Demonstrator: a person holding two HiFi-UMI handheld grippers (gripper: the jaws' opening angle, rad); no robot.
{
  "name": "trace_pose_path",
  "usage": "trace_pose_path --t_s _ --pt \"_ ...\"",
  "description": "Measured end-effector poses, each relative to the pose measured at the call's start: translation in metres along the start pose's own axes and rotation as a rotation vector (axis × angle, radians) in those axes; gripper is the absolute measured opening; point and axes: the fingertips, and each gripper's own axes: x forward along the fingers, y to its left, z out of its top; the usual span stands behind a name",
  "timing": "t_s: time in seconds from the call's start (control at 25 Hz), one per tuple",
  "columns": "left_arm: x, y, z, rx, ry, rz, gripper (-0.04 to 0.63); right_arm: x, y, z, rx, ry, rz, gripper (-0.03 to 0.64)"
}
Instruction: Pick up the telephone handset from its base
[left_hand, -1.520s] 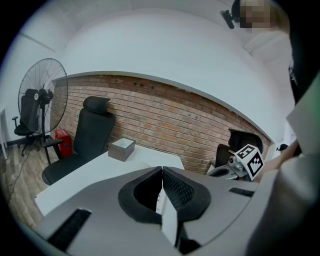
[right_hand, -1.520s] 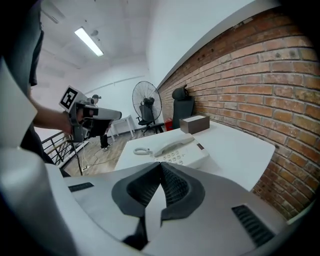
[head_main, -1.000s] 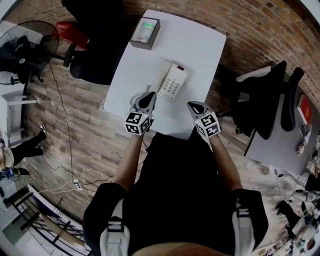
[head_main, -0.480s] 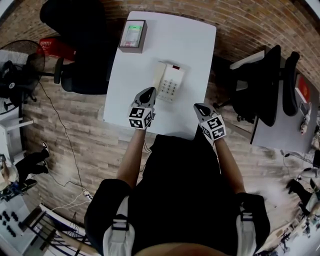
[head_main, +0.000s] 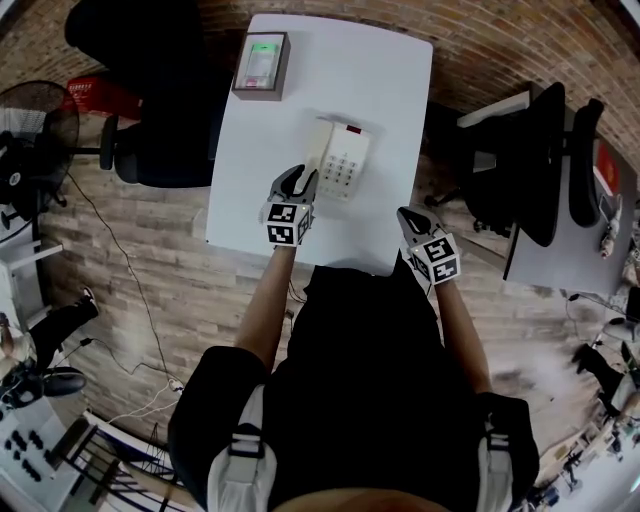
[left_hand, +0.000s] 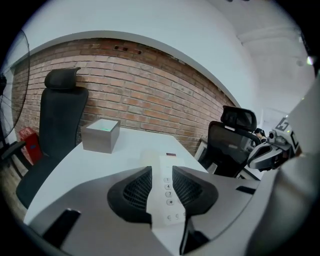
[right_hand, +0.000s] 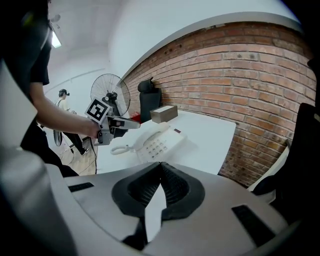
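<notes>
A cream telephone (head_main: 340, 162) lies on the white table (head_main: 380, 80), its handset (head_main: 318, 148) resting along the left side of the base. My left gripper (head_main: 301, 179) hovers just in front of the phone's near left corner. Its jaws are opening with nothing between them; in the left gripper view the keypad (left_hand: 168, 186) shows through the gap of the left gripper (left_hand: 161, 176). My right gripper (head_main: 414, 217) hangs at the table's near right edge, shut and empty. The right gripper view shows the right gripper (right_hand: 160, 165), the telephone (right_hand: 159, 143) and the left gripper (right_hand: 131, 123) beside it.
A grey box with a green top (head_main: 260, 63) stands at the table's far left. A black office chair (head_main: 150, 150) sits left of the table, and more chairs (head_main: 545, 170) with another desk are to the right. A brick wall (left_hand: 140, 95) runs behind; a fan (right_hand: 110, 95) stands further off.
My left gripper has moved forward and down to the phone's near corner, and its jaws have parted from shut. The right gripper has shifted slightly toward the table's right edge.
</notes>
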Motion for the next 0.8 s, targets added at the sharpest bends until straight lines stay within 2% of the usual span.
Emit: trace_pose_path --t_s 0.16,0.28,0.48,0.8 --pt "0.014 0.005 -0.013 0.045 0.050 0.017 0.164 -0.002 0.004 -0.007 0.019 0.020 0.002 -0.002" --pt "0.021 0.011 -0.017 0.031 0.056 0.035 0.196 -0.004 0.004 -0.013 0.030 0.027 -0.004 -0.002" --pt "0.031 0.016 -0.019 0.010 0.063 0.049 0.285 -0.008 0.006 -0.014 0.054 0.036 -0.004 -0.002" --pt "0.051 0.020 -0.026 0.010 0.088 0.049 0.324 -0.006 0.002 -0.019 0.055 0.039 -0.004 -0.002"
